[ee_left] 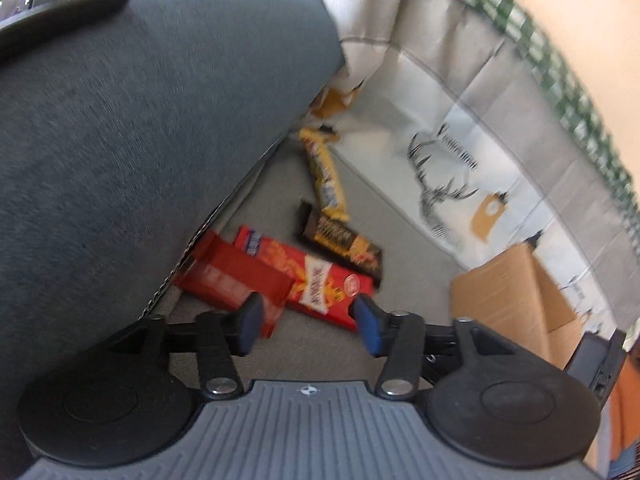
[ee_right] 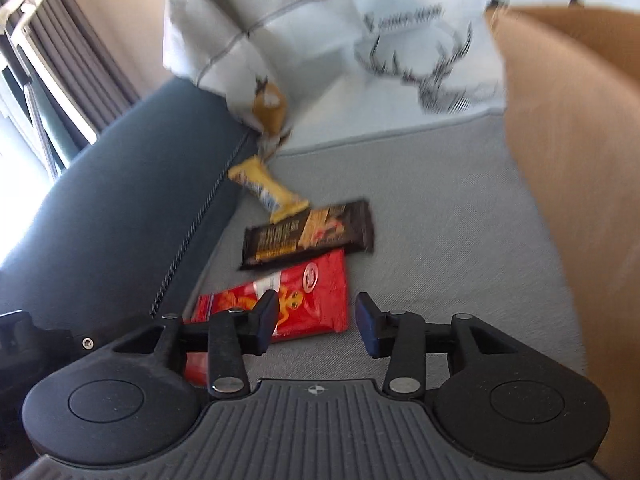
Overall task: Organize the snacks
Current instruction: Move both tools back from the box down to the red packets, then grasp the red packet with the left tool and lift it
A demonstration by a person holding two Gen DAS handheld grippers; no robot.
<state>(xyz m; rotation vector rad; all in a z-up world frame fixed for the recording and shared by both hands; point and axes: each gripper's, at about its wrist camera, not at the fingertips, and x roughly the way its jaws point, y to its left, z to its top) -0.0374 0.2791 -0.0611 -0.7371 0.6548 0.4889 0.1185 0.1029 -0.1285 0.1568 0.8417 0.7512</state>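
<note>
Several snacks lie on the grey sofa seat (ee_left: 320, 344) beside the dark blue armrest (ee_left: 140, 140). A red snack pack (ee_left: 320, 284) lies nearest, a red box (ee_left: 232, 280) at its left against the armrest. A black bar (ee_left: 340, 240) and a yellow bar (ee_left: 324, 176) lie beyond. My left gripper (ee_left: 308, 324) is open and empty just above the red pack. In the right wrist view my right gripper (ee_right: 316, 324) is open and empty over the red pack (ee_right: 308, 300), with the black bar (ee_right: 308, 236) and yellow bar (ee_right: 272, 192) behind it.
A cardboard box stands on the seat at the right (ee_left: 512, 300), close by in the right wrist view (ee_right: 576, 200). A white deer-print blanket (ee_left: 460, 120) drapes the sofa back. A window with curtains (ee_right: 48, 60) is at far left.
</note>
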